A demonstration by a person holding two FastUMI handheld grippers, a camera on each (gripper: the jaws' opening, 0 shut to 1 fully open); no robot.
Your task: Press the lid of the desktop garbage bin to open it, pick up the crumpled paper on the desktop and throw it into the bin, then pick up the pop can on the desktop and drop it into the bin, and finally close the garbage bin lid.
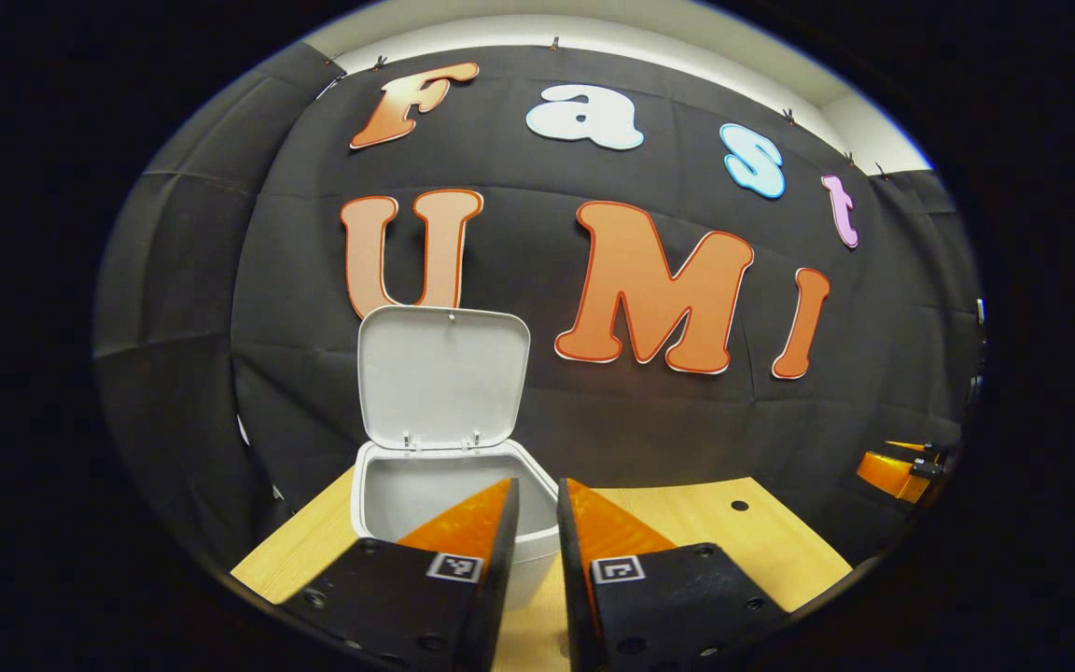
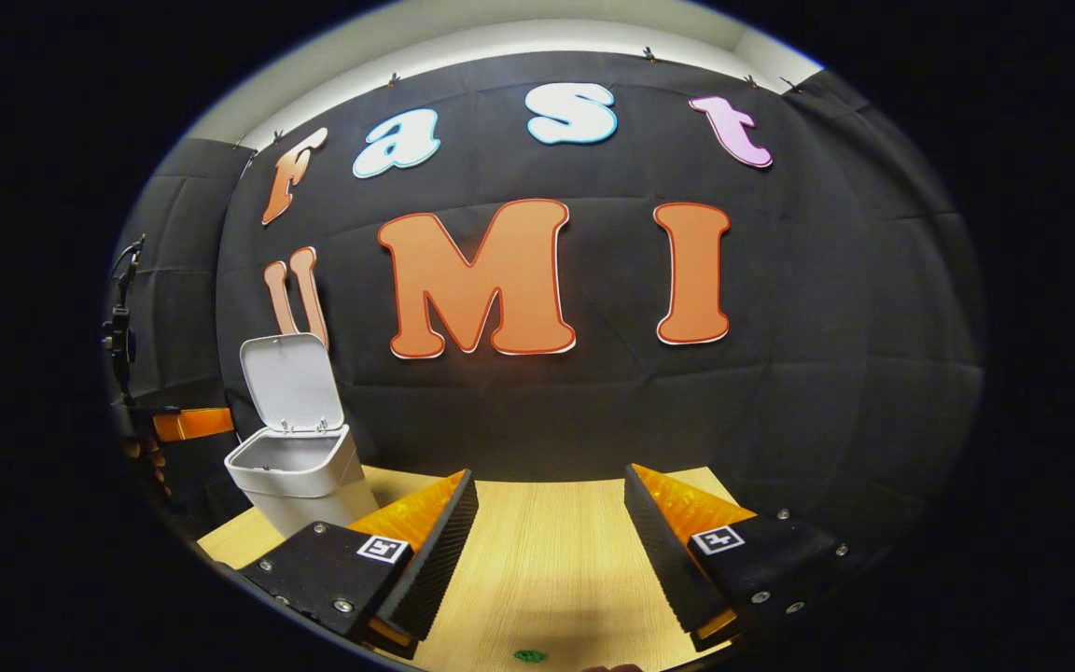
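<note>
The white desktop bin (image 1: 435,495) stands on the wooden table with its lid (image 1: 442,378) swung up and upright, the inside in plain sight. My left gripper (image 1: 537,490) sits just in front of the bin's near rim, its fingers close together with nothing between them. In the right gripper view the same bin (image 2: 300,476) is at the far left, lid (image 2: 290,381) raised. My right gripper (image 2: 551,485) hovers over bare table, open wide and holding nothing.
The light wooden table (image 2: 547,560) runs back to the black cloth wall. A small green spot (image 2: 529,656) lies on it close under the right gripper. The other gripper (image 1: 892,471) shows at the far right of the left gripper view.
</note>
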